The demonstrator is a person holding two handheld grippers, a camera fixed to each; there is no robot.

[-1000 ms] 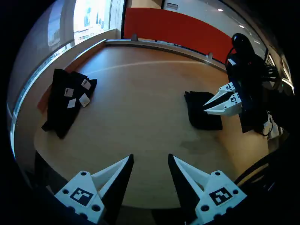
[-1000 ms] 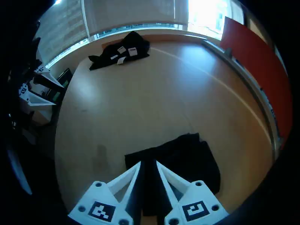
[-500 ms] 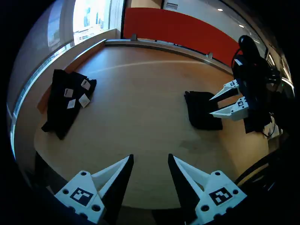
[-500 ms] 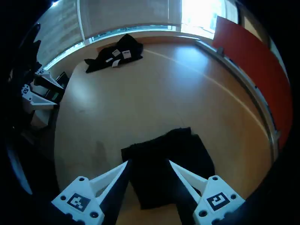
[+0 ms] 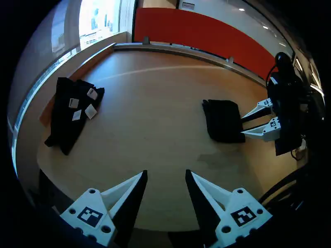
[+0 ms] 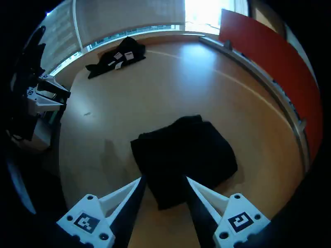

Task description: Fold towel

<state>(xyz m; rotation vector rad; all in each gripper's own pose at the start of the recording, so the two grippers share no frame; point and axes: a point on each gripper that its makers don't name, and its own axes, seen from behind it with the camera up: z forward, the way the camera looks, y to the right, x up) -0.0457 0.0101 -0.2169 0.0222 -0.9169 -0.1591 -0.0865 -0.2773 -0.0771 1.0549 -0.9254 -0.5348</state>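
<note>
The black towel (image 6: 184,159) is lying folded on the table (image 6: 173,82), right side, just beyond the right gripper (image 6: 164,178); that and the left gripper (image 5: 165,172) are gaping wide, empty. It is likely handling soft and limp, wanting a corner pinch.

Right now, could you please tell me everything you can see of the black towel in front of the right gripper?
The towel is black, soft-looking cloth folded into a compact, roughly rectangular bundle. It lies flat on the wooden table, far from the other dark pile at the table's far edge. The open right gripper points at its near edge without clamping it.
</note>
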